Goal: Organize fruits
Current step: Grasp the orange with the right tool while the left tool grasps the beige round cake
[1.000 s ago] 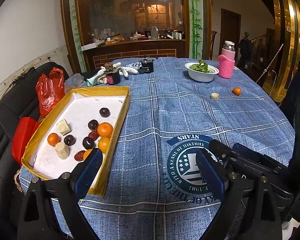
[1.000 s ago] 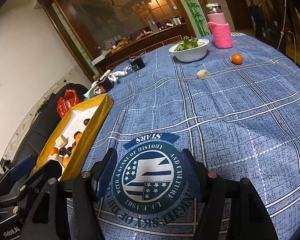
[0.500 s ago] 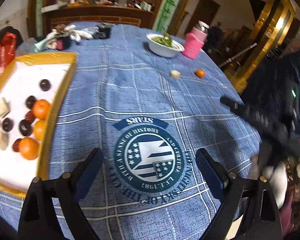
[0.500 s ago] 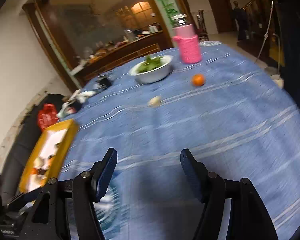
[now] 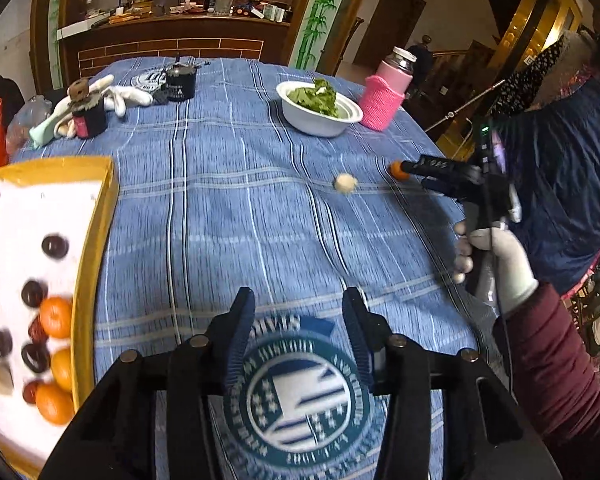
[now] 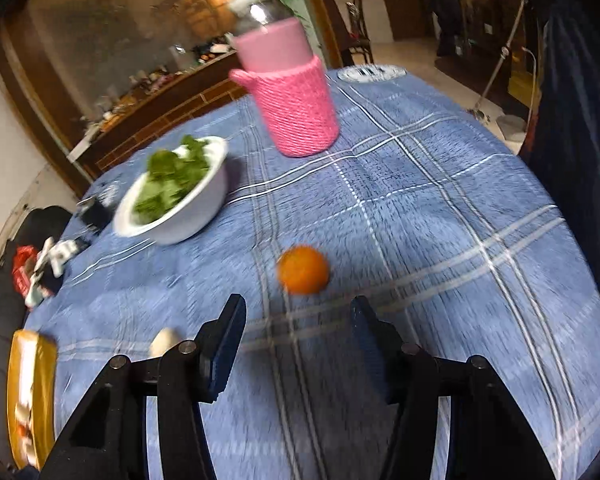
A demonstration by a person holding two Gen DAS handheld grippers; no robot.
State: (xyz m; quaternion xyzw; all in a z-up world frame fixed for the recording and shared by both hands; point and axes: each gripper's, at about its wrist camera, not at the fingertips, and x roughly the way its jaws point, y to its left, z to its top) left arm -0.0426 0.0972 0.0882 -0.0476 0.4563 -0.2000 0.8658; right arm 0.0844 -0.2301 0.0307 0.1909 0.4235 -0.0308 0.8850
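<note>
Right gripper (image 6: 296, 344) spread wide, nose aimed at the loose orange (image 6: 303, 269) just ahead on the blue cloth, ready to straddle it; left gripper (image 5: 298, 332) likewise open, empty (parked near the yellow tray (image 5: 94, 240))

Warm, dim indoor light fills the background of both views, with glowing lamps reflected in the dark glass partition (image 6: 120, 52). The blue plaid tablecloth (image 5: 228, 200) is evenly lit, and shadows on it are soft. Fisheye distortion bends the edges, and the corners go black. The right wrist view is smeared with motion blur: the small round orange fruit (image 6: 303, 269) and the pink knitted bottle sleeve (image 6: 296, 112) look soft. The left wrist view is sharper far away and blurred nearby.
</note>
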